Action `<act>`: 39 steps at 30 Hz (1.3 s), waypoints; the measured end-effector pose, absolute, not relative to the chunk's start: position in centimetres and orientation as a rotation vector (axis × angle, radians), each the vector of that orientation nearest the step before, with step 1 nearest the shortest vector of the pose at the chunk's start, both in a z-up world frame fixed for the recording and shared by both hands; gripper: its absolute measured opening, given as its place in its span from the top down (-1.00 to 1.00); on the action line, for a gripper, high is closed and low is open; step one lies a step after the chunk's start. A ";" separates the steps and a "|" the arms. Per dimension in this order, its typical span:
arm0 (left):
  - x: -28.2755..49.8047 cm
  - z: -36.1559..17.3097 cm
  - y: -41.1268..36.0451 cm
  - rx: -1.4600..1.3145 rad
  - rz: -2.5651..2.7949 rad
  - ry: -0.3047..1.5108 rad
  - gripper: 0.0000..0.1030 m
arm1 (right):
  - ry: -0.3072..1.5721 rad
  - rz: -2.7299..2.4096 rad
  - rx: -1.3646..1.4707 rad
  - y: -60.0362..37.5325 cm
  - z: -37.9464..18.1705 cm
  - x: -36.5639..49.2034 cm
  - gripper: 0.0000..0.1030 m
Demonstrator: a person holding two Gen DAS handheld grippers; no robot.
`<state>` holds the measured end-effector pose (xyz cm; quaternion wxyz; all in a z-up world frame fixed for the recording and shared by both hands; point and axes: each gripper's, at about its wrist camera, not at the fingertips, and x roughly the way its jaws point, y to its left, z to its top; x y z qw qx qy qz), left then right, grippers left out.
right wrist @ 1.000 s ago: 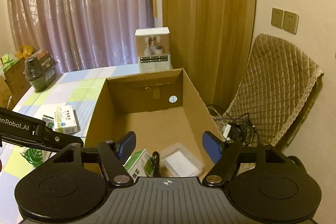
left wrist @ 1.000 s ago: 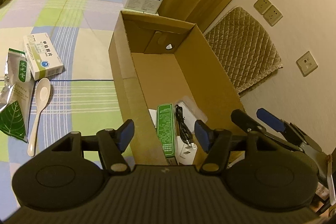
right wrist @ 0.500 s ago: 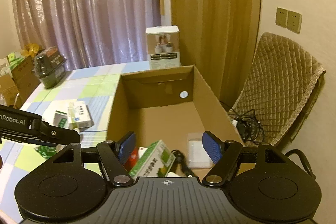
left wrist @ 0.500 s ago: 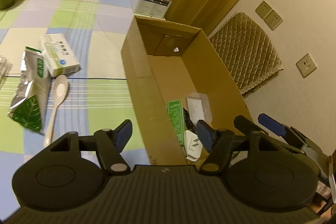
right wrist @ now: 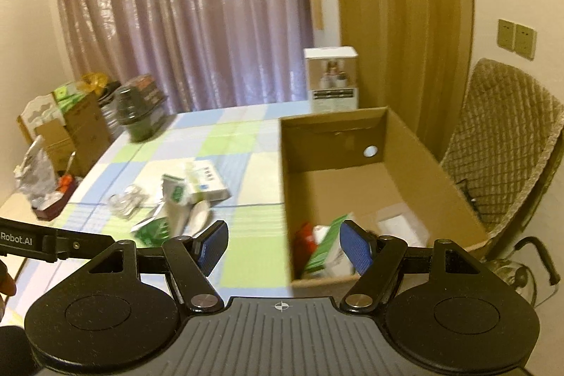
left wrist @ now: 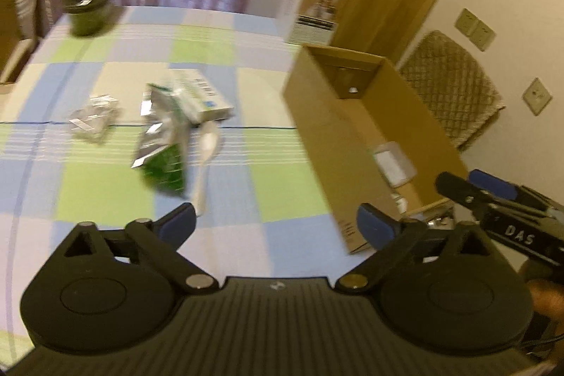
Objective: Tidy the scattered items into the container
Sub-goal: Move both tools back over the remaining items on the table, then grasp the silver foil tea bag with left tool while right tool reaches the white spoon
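Note:
The open cardboard box point(left wrist: 317, 115) stands at the table's right end, with a green carton point(right wrist: 324, 249), a red item point(right wrist: 305, 242) and a clear plastic case point(right wrist: 398, 224) inside. On the checked cloth lie a green-and-silver pouch point(left wrist: 162, 147), a white medicine box point(left wrist: 201, 94), a white spoon point(left wrist: 208, 150) and a clear wrapper point(left wrist: 93, 117). My left gripper point(left wrist: 276, 224) hovers over the cloth left of the box, its jaws opening with nothing between them. My right gripper point(right wrist: 284, 245) stands open and empty by the box's near left corner point(right wrist: 292, 270).
A white product box point(right wrist: 331, 76) stands behind the cardboard box, and a dark green container point(left wrist: 90, 9) at the table's far left. A quilted chair point(right wrist: 504, 147) is right of the box. Cartons and clutter point(right wrist: 70, 129) crowd the left side.
Both grippers have drawn back and swung left, away from above the box toward the cloth. The left jaws have spread much wider. The right jaws keep the same gap.

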<state>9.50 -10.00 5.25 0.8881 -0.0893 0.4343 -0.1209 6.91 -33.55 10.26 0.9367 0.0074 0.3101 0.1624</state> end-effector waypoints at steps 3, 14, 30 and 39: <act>8.2 5.4 -7.8 -0.168 -0.213 0.904 -0.93 | 0.630 0.354 -0.001 -32.1 10.2 5.9 -0.47; 5.8 5.5 -1.4 -0.185 -0.100 0.899 -0.98 | 0.647 0.444 -0.053 -27.1 9.9 4.5 -0.48; 8.8 2.9 2.5 -0.209 -0.086 0.939 -0.98 | 0.747 0.507 -0.108 -22.6 5.6 7.6 -0.48; 13.9 -0.2 2.6 -0.153 -0.144 0.981 -0.98 | 0.816 0.501 -0.091 -19.9 1.5 13.1 -0.47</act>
